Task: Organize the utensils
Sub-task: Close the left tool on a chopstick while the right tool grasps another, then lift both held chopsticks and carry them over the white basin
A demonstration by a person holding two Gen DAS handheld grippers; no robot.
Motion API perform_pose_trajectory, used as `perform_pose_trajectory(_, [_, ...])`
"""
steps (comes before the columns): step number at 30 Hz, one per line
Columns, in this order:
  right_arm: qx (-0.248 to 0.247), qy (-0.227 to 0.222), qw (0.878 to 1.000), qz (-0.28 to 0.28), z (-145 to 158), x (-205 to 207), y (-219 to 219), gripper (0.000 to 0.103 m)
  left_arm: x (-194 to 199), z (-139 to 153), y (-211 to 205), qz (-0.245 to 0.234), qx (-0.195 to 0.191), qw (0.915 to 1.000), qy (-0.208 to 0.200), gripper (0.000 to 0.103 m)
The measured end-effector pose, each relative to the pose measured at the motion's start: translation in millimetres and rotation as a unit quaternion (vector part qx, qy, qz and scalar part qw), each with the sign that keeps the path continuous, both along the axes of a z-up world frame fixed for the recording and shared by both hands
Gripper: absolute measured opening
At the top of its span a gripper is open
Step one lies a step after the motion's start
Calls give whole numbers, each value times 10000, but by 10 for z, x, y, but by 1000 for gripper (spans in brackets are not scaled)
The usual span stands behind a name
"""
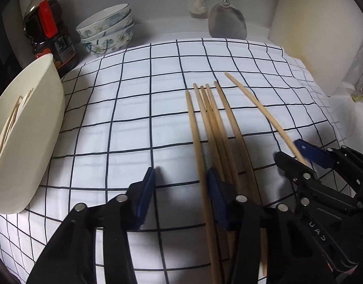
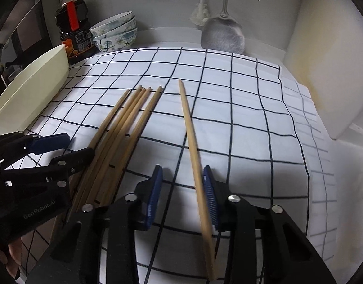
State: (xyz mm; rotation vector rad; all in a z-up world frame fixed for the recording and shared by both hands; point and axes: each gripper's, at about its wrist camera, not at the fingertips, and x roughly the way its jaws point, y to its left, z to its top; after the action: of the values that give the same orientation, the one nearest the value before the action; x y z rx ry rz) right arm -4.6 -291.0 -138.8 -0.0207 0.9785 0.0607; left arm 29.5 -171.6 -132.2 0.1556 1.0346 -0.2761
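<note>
two hand-held grippers worked over wooden chopsticks on a checked cloth on the counter.

the left hand-held gripper stood partly spread with nothing between its blue pads; its right pad sat against the bundle of chopsticks lying flat on the cloth. the right hand-held gripper was narrower, a single chopstick lying in the gap, touching the ribbed right pad; whether it was pinched i could not tell. only the left view showed thin sticks inside the cream tub. stacked floral bowls, a dark bottle and a steel spatula stood behind.
</note>
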Motion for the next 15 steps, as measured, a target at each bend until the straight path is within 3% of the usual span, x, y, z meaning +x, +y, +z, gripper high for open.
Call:
perform_pose_trajectory(3, [-34, -17, 9999, 158, -1, 50, 50, 17, 31, 2, -26, -12, -26, 10000, -5, 35])
perform_pose_trajectory(7, [-53, 10, 9996, 277, 3, 92, 88, 7, 71, 6, -43, -42, -64, 10000, 31, 19])
perform_pose_trajectory(9, [-33, 17, 9997, 249, 5, 96, 83, 7, 64, 6, -32, -26, -81, 9999, 67, 11])
perform_pose_trajectory(15, [251, 42, 9997, 37, 15, 13, 70, 6, 5, 13, 27, -22, -113, 9998, 177, 7])
